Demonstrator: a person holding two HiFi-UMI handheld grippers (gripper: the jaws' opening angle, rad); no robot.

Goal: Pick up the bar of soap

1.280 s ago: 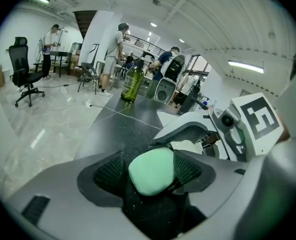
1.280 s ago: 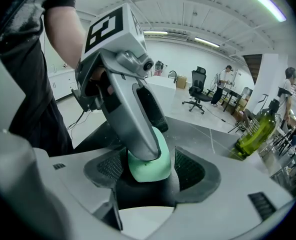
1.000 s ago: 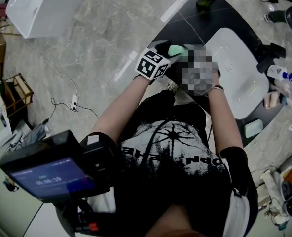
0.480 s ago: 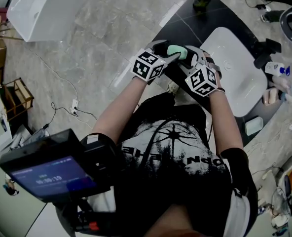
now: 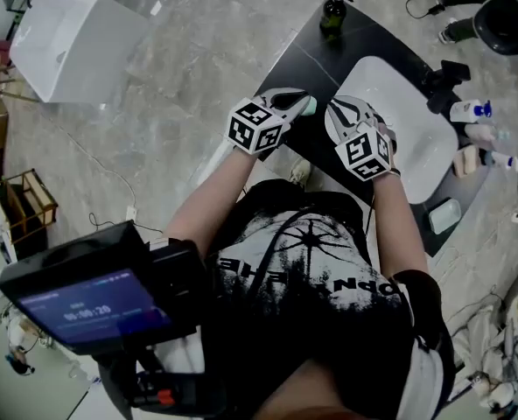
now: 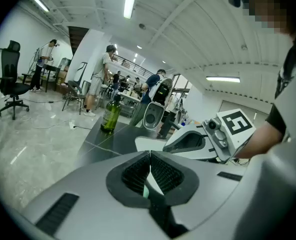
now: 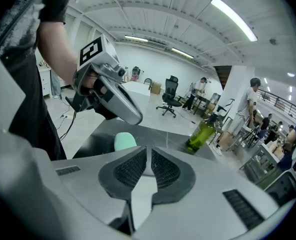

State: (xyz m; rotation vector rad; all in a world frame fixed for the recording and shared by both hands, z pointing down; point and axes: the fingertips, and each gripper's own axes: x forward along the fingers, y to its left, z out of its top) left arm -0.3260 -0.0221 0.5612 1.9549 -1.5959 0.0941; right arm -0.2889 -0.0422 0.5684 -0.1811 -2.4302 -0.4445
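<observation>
Two closed tools (image 6: 149, 155) (image 7: 149, 153) near green soap (image 7: 125, 141)

bottle (image 5: 332, 13): green, stood at 12 o'clock on the dark counter (image 5: 314, 59)
sink (image 5: 390, 94): white, 1 o'clock
soap (image 5: 310, 105): green bit peeked out by the left gripper (image 5: 296, 105)
right gripper (image 5: 338, 114): just beside, jaws had just been closing, couldn't see anything between them

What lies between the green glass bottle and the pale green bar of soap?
Only bare dark countertop between bottle and soap; the right gripper view shows it.
</observation>
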